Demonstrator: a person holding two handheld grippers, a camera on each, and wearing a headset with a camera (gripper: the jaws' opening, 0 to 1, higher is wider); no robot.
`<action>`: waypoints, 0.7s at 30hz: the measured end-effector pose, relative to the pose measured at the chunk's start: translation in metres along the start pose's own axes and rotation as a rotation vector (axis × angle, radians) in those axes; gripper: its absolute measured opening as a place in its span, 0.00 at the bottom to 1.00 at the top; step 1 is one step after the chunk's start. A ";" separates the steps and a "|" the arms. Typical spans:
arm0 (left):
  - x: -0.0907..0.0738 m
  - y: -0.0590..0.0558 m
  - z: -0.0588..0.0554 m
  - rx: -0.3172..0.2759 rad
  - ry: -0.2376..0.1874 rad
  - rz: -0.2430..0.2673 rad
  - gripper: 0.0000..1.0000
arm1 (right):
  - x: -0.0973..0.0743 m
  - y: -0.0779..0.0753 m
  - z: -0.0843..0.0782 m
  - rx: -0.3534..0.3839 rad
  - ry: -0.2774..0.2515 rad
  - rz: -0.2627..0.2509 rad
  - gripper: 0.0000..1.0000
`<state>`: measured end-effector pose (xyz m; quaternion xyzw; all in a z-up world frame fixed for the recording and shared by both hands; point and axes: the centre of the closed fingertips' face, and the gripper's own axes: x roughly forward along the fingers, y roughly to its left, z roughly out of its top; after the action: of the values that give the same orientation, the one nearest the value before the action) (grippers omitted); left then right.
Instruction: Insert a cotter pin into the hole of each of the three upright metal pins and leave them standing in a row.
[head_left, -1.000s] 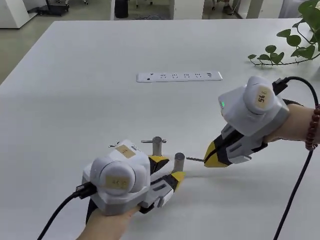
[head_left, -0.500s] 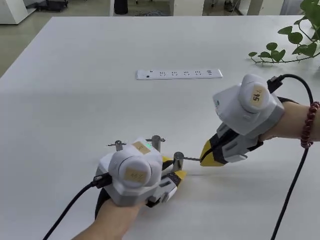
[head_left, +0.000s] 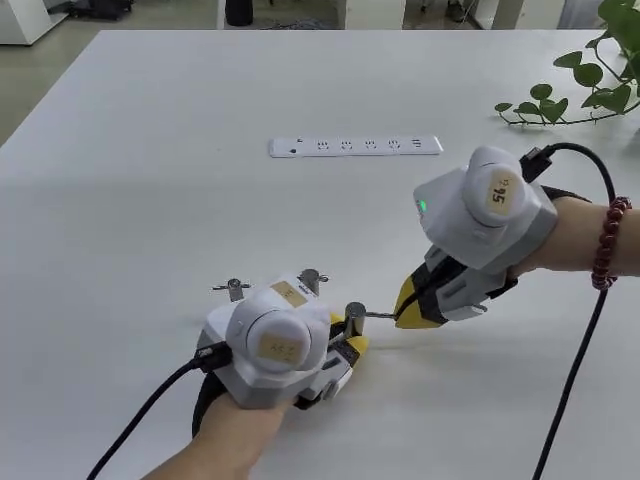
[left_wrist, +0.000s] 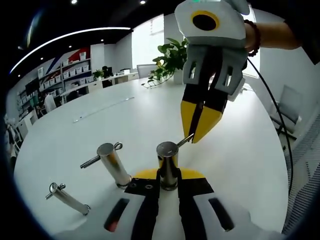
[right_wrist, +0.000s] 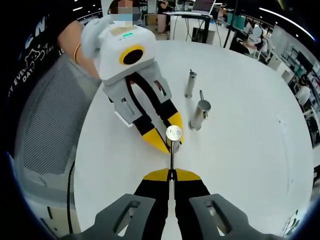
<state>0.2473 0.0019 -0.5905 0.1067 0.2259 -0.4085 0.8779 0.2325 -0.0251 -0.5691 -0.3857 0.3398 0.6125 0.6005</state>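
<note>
Brought the right tongs (head_left: 405, 312) a little nearer the last metal pin (head_left: 354, 316) over the past second, leaving less of the cotter pin (head_left: 381, 317) bare between the two. Pinching that cotter pin by its back end, with the right tongs closed down almost fully on the thin wire and holding it level, aimed straight at the head of the metal pin. Clamping the metal pin low on its shaft with the left tongs (left_wrist: 168, 182), closed snug around it and bracing it upright on the table (head_left: 150, 180) at the right-hand end of the row. Seems to have the tip of the wire just entering the cross hole, though hard to be sure, with the round top of the metal pin covering the meeting point in the right gripper view. Already done with the middle pin (left_wrist: 112, 164) and the far pin (left_wrist: 70, 200), both standing just beside the held one and each carrying its own cotter pin through the top. Puts the task on the last of three insertions, begun but not finished. Calls for a further steady push along the same line, then for opening both tongs to leave all three standing in a row
</note>
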 end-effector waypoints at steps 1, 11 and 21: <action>0.000 0.000 0.000 -0.002 0.000 -0.002 0.10 | 0.000 0.000 0.000 -0.001 0.001 0.000 0.00; 0.000 0.000 0.000 0.018 -0.001 -0.013 0.10 | -0.001 -0.002 0.000 -0.030 0.006 -0.006 0.00; 0.001 0.000 0.000 0.029 0.000 -0.006 0.10 | -0.004 -0.003 0.001 -0.036 -0.043 -0.001 0.00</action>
<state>0.2474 0.0012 -0.5912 0.1186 0.2201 -0.4145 0.8750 0.2354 -0.0258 -0.5646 -0.3834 0.3156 0.6263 0.6009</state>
